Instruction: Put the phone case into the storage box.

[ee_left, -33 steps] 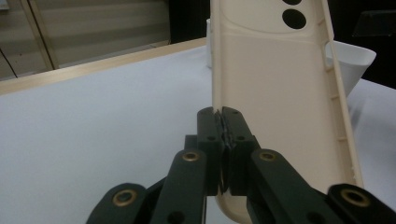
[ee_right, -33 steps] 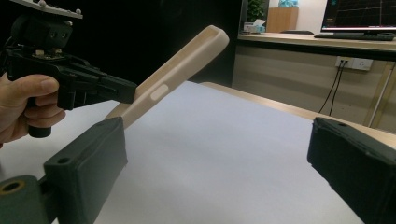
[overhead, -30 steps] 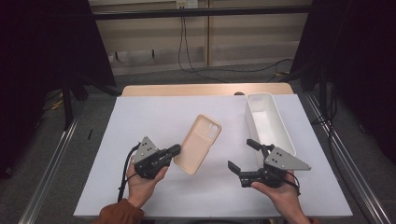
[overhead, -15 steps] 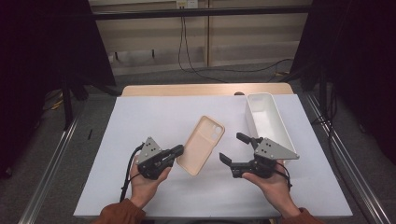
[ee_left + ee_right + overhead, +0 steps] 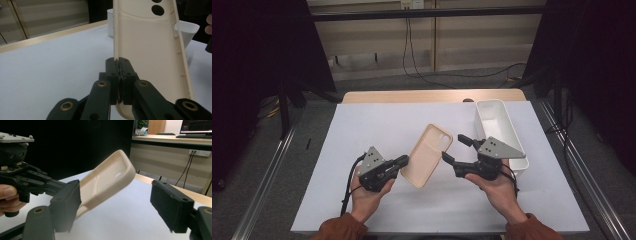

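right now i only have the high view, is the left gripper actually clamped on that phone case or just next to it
Observer: Clamped. In the left gripper view the left gripper has its jaws pinched on the side wall of the phone case.
Operator: is the case lying flat
Observer: No. The right gripper view shows it tilted, its far end lifted off the table.
Operator: right gripper on it yet
Observer: Not gripping. The right gripper has been closing, with the case between its jaws, but its right pad stands well clear of it.
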The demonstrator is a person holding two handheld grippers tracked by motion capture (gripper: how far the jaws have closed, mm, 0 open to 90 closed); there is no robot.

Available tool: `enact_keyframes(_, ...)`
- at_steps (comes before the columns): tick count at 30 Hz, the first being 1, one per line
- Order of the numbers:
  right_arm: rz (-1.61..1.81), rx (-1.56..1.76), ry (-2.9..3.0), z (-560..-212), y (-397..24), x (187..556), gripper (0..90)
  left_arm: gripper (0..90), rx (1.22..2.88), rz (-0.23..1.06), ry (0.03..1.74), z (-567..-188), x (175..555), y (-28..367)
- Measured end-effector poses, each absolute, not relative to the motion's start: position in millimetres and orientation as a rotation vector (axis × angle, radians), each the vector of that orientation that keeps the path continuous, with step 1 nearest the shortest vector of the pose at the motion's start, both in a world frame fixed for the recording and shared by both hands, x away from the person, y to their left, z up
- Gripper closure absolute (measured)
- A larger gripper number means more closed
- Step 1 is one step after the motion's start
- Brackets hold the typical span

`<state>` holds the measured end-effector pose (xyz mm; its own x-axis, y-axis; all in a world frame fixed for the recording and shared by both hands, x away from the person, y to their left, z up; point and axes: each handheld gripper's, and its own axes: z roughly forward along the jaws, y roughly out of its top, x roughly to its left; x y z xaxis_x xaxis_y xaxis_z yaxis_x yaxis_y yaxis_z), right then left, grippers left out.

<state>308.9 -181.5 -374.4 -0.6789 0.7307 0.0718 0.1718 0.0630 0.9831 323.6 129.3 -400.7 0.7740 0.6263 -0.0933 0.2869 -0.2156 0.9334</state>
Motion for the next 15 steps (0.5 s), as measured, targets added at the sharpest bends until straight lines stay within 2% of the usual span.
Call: enact_keyframes(15, 1.687, 0.944, 1.939, -380.2, -173.7, 318.7, 43.7, 87.4, 1.824, 0.372, 0.693, -401.3, 323.1, 127.2)
